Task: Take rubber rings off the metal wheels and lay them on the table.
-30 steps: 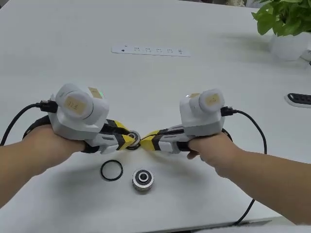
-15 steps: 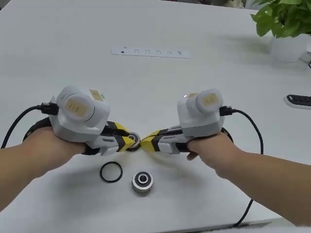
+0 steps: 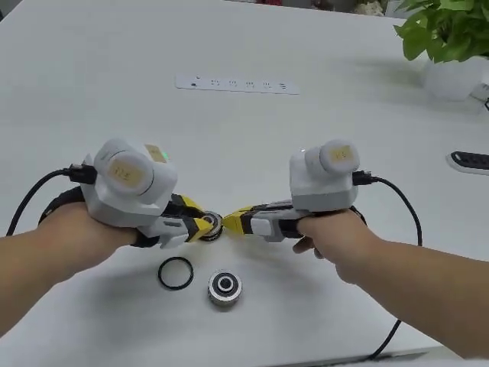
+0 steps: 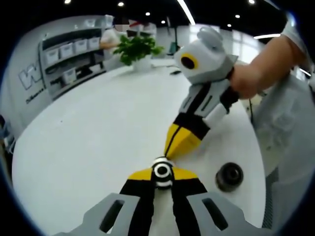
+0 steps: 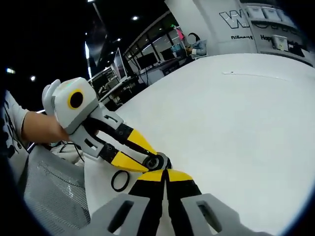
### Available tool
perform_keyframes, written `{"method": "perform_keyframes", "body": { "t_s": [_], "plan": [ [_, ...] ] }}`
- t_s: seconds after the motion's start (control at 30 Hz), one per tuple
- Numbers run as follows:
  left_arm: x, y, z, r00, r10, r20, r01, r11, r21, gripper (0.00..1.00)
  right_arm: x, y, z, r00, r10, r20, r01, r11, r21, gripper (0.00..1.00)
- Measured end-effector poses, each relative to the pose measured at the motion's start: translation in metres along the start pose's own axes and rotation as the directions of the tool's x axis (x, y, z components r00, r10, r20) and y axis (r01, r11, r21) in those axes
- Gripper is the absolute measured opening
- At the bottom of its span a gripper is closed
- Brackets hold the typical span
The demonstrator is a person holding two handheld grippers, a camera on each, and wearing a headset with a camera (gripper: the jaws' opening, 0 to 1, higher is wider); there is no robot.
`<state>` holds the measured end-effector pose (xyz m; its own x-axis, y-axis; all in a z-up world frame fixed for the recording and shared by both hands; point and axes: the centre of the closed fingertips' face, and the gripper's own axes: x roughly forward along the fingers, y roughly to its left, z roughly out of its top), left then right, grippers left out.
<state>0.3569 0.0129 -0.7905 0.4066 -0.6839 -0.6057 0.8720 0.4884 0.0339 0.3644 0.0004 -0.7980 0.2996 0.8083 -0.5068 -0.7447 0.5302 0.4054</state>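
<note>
Metal wheel [image 3: 212, 224] is held above the desk [image 3: 321, 115] at the tips of the left gripper [image 3: 205, 225], whose jaws are clenched on it; in the left gripper view the wheel [image 4: 162, 170] is seen face-on between the yellow tips, with a dark band around it. The right gripper [image 3: 228, 222] is brought in from the opposite side with its jaws pressed together, the tips touching the wheel's rim. Whether anything is pinched between them cannot be told.

A loose rubber ring [image 3: 176, 273] is laid flat on the desk just in front of the left gripper, and a second wheel [image 3: 225, 286] is set just beside it, apart from it. Both lie near the front edge of the desk.

The desk is a broad, white, matte surface. A white power strip [image 3: 237, 82] is laid well back on it, a potted plant [image 3: 447, 27] in a white pot is placed at the far right corner, and a dark flat object [image 3: 470, 160] is partly seen at the right edge. Black cables are run from both grippers over the desk.

In the left gripper view, shelves [image 4: 69, 59] stocked with pale bins are seen against a wall, under rows of ceiling lights. In the right gripper view, a row of monitors [image 5: 147, 59] is seen beyond the desk's far edge, and large lettering is carried on the wall.
</note>
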Motion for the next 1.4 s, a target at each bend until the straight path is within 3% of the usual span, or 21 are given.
{"method": "perform_keyframes", "body": {
  "t_s": [0.73,1.03,1.17,1.4],
  "plan": [
    [0.000,0.000,0.000,0.9998,0.017,-0.011,-0.017,1.000,-0.001,0.12,0.005,0.016,0.006,0.9993,0.036,0.004,-0.036,0.998,-0.043,0.00],
    [0.001,0.000,0.000,0.9998,0.017,-0.011,-0.017,1.000,0.001,0.12,0.003,0.015,0.006,0.9991,0.042,0.005,-0.042,0.998,-0.046,0.00],
    [0.001,-0.001,0.000,0.9998,0.015,-0.013,-0.015,1.000,0.005,0.12,0.004,0.027,0.012,0.9971,0.074,0.021,-0.073,0.996,-0.049,0.00],
    [0.002,-0.001,0.000,0.9998,0.015,-0.009,-0.015,1.000,0.012,0.12,0.004,0.019,0.008,0.9981,0.058,0.019,-0.057,0.997,-0.048,0.00]
  ]
}}
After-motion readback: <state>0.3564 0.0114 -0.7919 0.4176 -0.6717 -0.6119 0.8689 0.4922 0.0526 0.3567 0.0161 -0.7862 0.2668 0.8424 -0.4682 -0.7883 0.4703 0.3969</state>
